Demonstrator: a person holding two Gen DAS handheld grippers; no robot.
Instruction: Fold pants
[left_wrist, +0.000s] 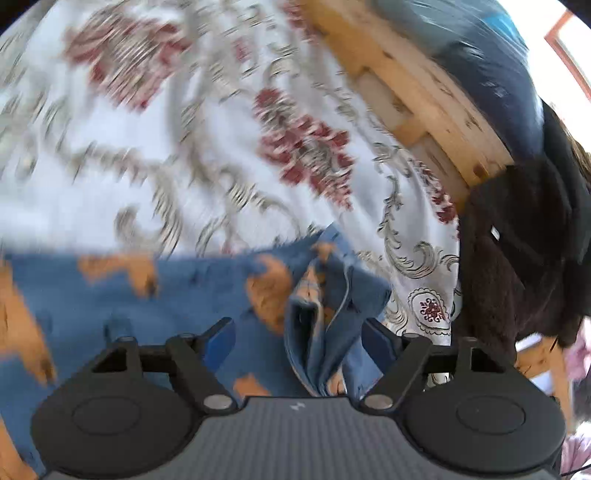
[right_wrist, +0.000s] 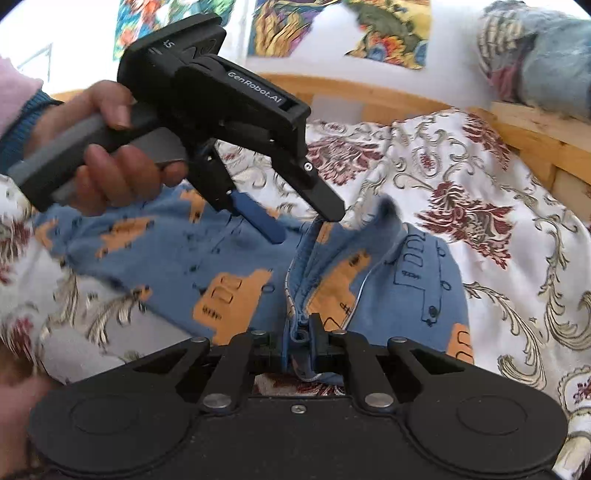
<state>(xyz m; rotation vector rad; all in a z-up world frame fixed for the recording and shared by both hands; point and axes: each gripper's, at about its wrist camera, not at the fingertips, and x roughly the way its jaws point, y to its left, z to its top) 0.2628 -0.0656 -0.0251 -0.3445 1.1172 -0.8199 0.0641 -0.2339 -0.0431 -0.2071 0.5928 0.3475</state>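
**Risk of the fold slipping while one edge hangs loose**

Pinched tight in the right gripper (right_wrist: 300, 341): a bunched edge of the blue pants (right_wrist: 236, 273), fingers drawn together with the layered hem sandwiched between them. Spread wide, by contrast, on the left gripper (right_wrist: 295, 225), its blue-padded finger and its black finger standing apart, no cloth clamped between them; in the left wrist view a raised ridge of fabric (left_wrist: 325, 325) sits between the open fingers, nearer the right-hand one, touching neither that can be told for sure.

Spread across the flowered bedspread (right_wrist: 480, 206), directly ahead of the right fingers and beneath the left ones, with a hand (right_wrist: 110, 162) on the left gripper's handle.

Likely trouble from here:
- Closing the left fingers on only one layer of the ridge, leaving the under-layer behind and skewing the fold.
- Lifting on the right grip alone, dragging the whole garment off line and bunching it.
- Catching bedspread together with pants, since both lie flush.

Orientation, as a judgement: long axis running leftward and slightly away from the right fingers, legs trailing off toward the left, the gripped bunched end nearest the right fingers. Waist or cuff there: not clear enough to say.
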